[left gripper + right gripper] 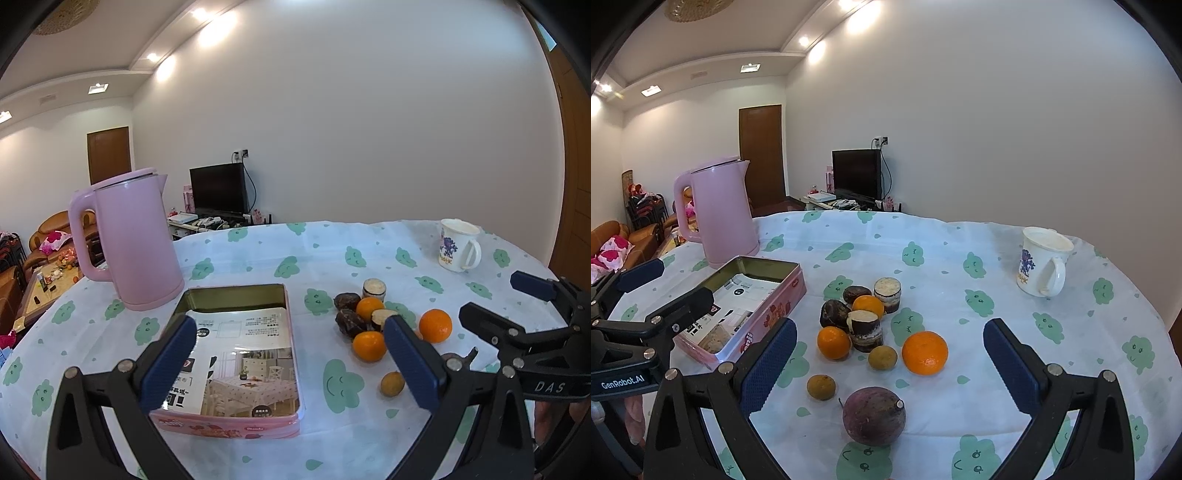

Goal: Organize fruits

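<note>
White-walled living room under recessed ceiling lights.

A brown door (761, 155) stands at centre left, a dark television (857, 174) beside it, and a brown sofa (613, 240) at far left.

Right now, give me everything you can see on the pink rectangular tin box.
The pink rectangular metal tin lies flat and open-topped on the cloud-print tablecloth, no lid in view. Its inside walls look gold; its outer sides carry red printed artwork. A printed paper insert, showing text and a dining-room photo, rests inside it. It sits just in front of the pink kettle, left of the fruit pile, touching no fruit. The open left gripper is lined up with its near end, not gripping it.
</note>
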Tool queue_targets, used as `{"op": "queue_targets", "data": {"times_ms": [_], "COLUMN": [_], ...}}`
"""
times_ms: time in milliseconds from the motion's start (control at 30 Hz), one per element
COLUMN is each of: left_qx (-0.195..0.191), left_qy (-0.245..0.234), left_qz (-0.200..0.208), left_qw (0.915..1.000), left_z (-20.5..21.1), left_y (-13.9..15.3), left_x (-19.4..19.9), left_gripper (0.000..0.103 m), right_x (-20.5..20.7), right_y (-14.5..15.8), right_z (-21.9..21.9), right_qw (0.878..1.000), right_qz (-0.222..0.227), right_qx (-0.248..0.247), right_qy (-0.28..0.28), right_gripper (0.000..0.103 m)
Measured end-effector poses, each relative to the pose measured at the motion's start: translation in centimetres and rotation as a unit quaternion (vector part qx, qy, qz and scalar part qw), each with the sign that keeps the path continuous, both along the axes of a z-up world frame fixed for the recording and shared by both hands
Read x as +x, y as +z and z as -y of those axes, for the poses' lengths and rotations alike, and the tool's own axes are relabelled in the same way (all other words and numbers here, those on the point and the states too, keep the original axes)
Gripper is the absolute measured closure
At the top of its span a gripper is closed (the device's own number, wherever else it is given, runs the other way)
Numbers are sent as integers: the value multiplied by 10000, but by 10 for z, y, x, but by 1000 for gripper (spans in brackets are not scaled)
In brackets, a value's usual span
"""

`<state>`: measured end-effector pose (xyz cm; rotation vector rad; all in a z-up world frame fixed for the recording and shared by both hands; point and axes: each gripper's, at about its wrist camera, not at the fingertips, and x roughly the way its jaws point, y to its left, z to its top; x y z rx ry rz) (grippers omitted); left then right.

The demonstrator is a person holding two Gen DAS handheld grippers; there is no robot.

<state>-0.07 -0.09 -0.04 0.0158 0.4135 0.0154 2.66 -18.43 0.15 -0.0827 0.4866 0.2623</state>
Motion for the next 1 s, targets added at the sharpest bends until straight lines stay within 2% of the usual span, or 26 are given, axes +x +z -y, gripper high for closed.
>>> {"op": "queue_targets", "data": {"times_ms": [1000], "left_qx": [7], "left_qy": [-4], "left_qz": [-53], "left_qw": [10000], "left_z": [-4], "left_y": [-5], "left_x": [-1], "left_gripper": [0], "right_x": [1], "right_y": [-3], "right_z": [-1], "right_qw": [10000], "right_qz": [-68], "right_qx": [21], "right_qy": [45], "right_gripper": [1]}}
